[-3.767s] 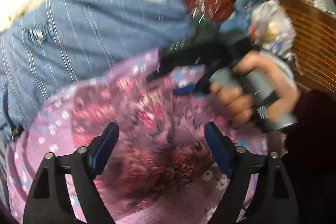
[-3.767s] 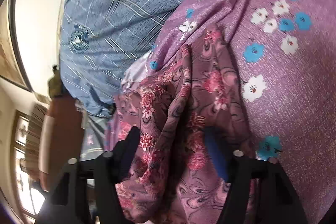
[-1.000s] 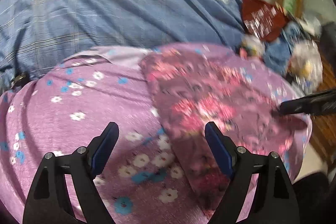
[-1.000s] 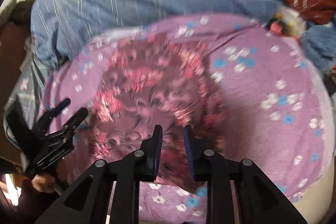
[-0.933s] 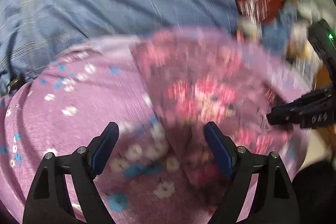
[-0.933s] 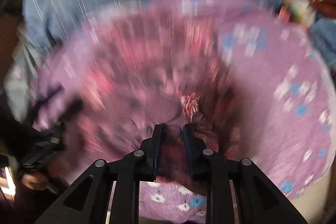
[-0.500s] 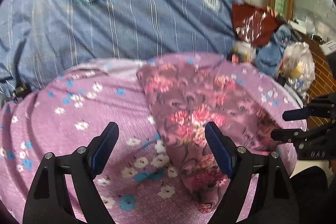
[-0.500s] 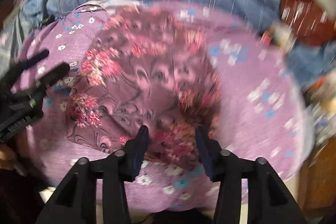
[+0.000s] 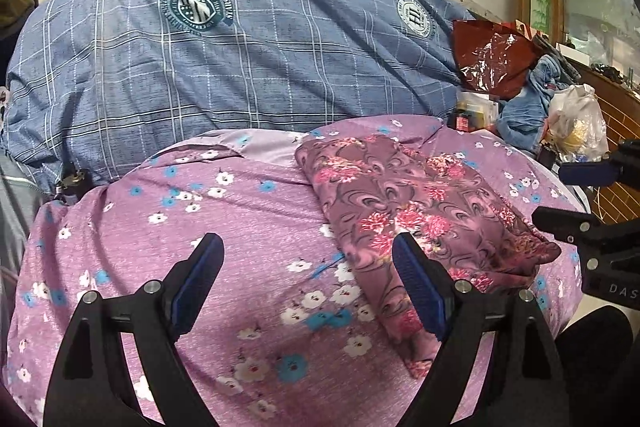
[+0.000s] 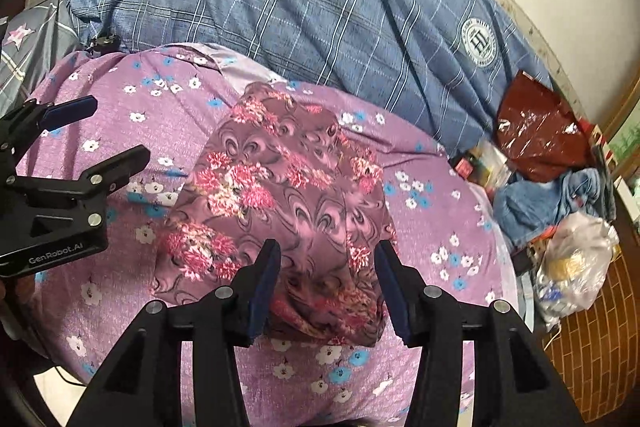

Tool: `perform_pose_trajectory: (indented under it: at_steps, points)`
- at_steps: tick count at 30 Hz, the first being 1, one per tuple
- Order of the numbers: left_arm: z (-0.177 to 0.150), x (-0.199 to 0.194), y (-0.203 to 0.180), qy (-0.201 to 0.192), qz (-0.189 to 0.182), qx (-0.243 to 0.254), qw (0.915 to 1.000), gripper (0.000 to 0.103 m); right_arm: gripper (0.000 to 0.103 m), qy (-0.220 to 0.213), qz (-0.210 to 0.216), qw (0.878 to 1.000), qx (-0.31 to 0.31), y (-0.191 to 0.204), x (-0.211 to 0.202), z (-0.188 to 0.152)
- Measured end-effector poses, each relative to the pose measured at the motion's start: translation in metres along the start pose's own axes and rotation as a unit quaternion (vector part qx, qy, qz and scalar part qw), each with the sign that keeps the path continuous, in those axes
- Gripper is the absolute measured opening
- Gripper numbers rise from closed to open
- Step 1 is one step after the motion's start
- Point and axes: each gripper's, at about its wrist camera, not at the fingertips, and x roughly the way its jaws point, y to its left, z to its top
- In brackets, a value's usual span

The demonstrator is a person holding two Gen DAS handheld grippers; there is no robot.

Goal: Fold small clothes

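Observation:
A small mauve garment with pink flowers (image 9: 416,211) lies folded into a flat block on a purple flowered sheet (image 9: 224,227); it also shows in the right wrist view (image 10: 280,203). My left gripper (image 9: 308,279) is open and empty, above the sheet just left of the garment. My right gripper (image 10: 326,287) is open and empty, hovering over the garment's near edge. Each gripper shows in the other's view: the right one (image 9: 576,195) at the far right, the left one (image 10: 80,135) at the left.
A blue plaid duvet (image 9: 240,59) lies behind the sheet. At the right are a dark red foil bag (image 10: 540,131), blue cloth (image 10: 560,195), a white plastic bag (image 10: 576,267) and a brick-patterned floor (image 10: 592,347).
My right gripper was shut on the garment's edge a second ago; it has opened and let go. The garment now lies flat and still. My left gripper stays open.

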Motion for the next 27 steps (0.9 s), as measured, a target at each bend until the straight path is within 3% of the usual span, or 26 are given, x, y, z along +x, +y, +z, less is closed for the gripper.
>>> perform_pose_trajectory:
  at_steps: [14,24,27]
  points:
    - [0.002,0.013,0.000,0.027,-0.007,-0.023,0.9993,0.087,0.052,-0.004,-0.016,1.000,0.002,-0.003,0.013,0.004]
    - [0.006,0.031,-0.016,0.039,-0.042,-0.019,0.9982,0.087,0.055,0.004,-0.012,1.000,0.013,-0.022,0.034,0.004]
    - [0.008,0.038,-0.019,0.045,-0.068,-0.018,0.9965,0.087,0.055,0.013,0.009,0.999,0.037,-0.041,0.046,0.003]
